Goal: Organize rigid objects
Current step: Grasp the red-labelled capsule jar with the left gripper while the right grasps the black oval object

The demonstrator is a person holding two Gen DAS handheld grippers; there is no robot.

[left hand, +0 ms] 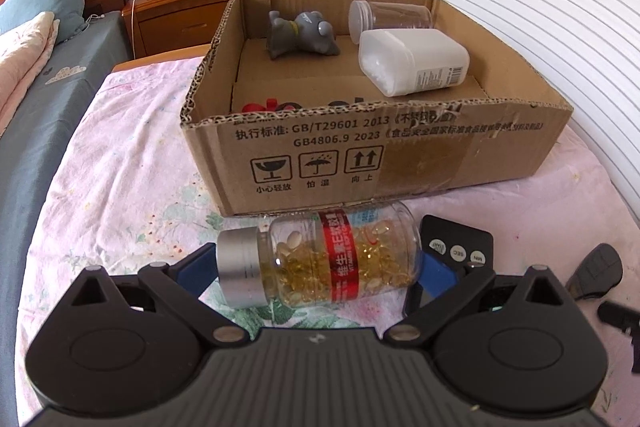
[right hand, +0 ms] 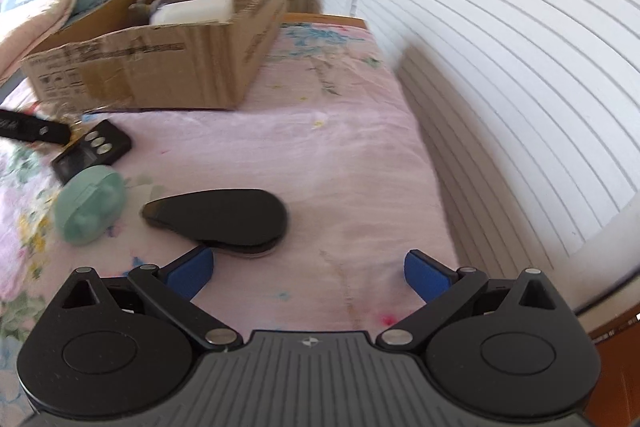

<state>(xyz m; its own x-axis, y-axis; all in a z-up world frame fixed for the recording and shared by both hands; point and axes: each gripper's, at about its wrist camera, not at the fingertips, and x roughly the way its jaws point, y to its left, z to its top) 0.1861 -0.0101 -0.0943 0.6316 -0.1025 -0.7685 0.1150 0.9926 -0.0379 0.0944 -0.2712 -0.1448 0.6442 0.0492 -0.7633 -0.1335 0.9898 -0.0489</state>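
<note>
My left gripper (left hand: 318, 269) is shut on a clear pill bottle (left hand: 320, 261) with a silver cap, red label and yellow capsules, gripped end to end just above the pink sheet, in front of the cardboard box (left hand: 400, 155). The box holds a grey toy figure (left hand: 300, 33), a white container (left hand: 416, 61) and a clear jar (left hand: 390, 17). My right gripper (right hand: 306, 273) is open and empty above the sheet, just right of a black teardrop-shaped object (right hand: 224, 217). A mint green case (right hand: 90, 209) and a black timer (right hand: 94, 149) lie left of it.
The box (right hand: 160, 63) sits far left in the right wrist view. The timer (left hand: 456, 247) and a black object (left hand: 596, 271) lie right of the bottle. White louvred doors (right hand: 500, 47) run along the right. A nightstand (left hand: 188, 3) and pillows stand behind.
</note>
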